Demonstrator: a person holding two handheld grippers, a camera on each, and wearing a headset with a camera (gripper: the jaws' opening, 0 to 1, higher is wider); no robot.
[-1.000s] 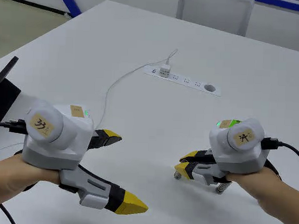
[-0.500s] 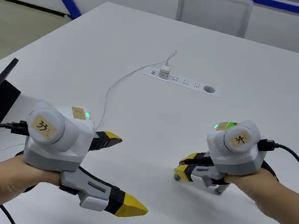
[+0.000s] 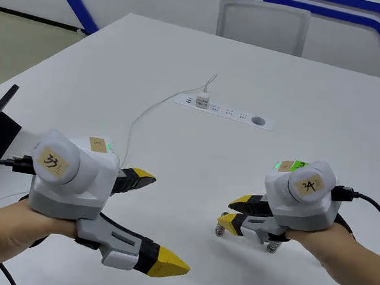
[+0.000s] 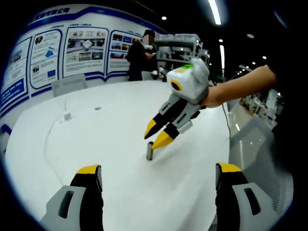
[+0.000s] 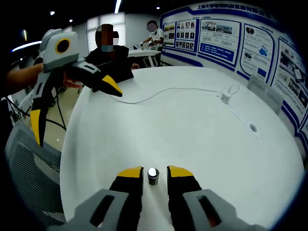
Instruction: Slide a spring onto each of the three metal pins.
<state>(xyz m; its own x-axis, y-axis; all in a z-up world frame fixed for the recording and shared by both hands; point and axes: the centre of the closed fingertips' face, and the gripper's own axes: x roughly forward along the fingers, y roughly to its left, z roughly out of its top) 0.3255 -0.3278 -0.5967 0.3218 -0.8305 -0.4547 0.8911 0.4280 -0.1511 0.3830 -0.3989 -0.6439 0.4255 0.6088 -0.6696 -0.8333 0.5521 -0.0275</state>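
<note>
Scarcely moved since a second ago: right claw (image 3: 232,211) low over table (image 3: 303,154), jaws narrowly parted, grasping nothing. Spring (image 5: 153,176) upright on table, just ahead between the tips, long axis vertical. Left claw (image 3: 159,220) spread wide, well apart.

yellow-tipped right claw (image 5: 155,172), silvery spring (image 3: 219,230), white table (image 3: 181,66)

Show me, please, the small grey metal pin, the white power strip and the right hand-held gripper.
small grey metal pin (image 5: 153,173): right gripper view, top.
white power strip (image 3: 224,112): head view, middle.
right hand-held gripper (image 3: 233,211): head view, between tips.
</note>
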